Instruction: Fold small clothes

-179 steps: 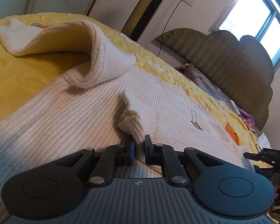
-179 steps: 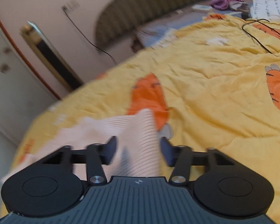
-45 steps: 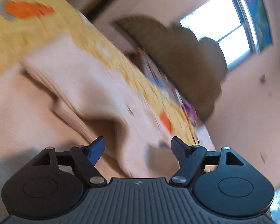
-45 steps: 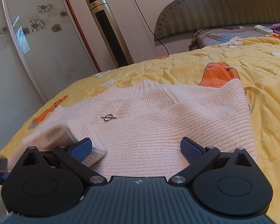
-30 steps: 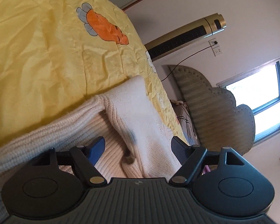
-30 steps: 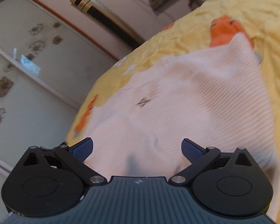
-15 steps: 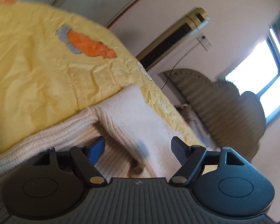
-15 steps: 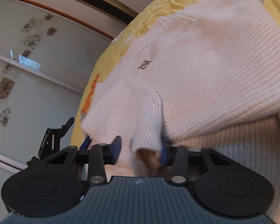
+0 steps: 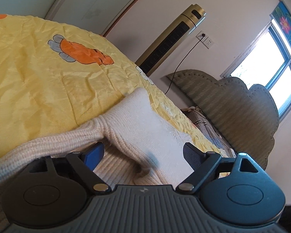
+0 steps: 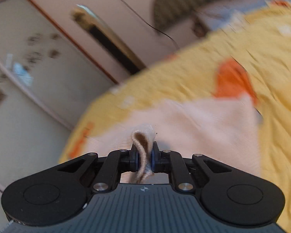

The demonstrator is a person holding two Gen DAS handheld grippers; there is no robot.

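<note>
A cream knitted sweater [image 9: 137, 120] lies on the yellow bedspread [image 9: 38, 77]. My left gripper [image 9: 142, 153] sits low over its near folded edge. Its jaws are opening, a thick fold lies between them and the pads do not press on it. A ribbed hem runs off to the left over the left finger. In the blurred right wrist view the sweater [image 10: 203, 120] spreads out ahead. My right gripper [image 10: 145, 155] is shut on a small ribbed fold [image 10: 143, 136] of the sweater, which stands up in a loop between the pads.
A gold tower fan [image 9: 170, 38] stands beyond the bed, with its cord at a wall socket. A padded headboard [image 9: 232, 106] and a pillow [image 9: 207, 126] lie to the right, below a bright window [image 9: 271, 62]. Flowered wardrobe doors [image 10: 29, 77] fill the left.
My right gripper has closed on a fold of the sweater and risen with it; its view is now blurred. The left jaws have spread wider and the left view has rolled.
</note>
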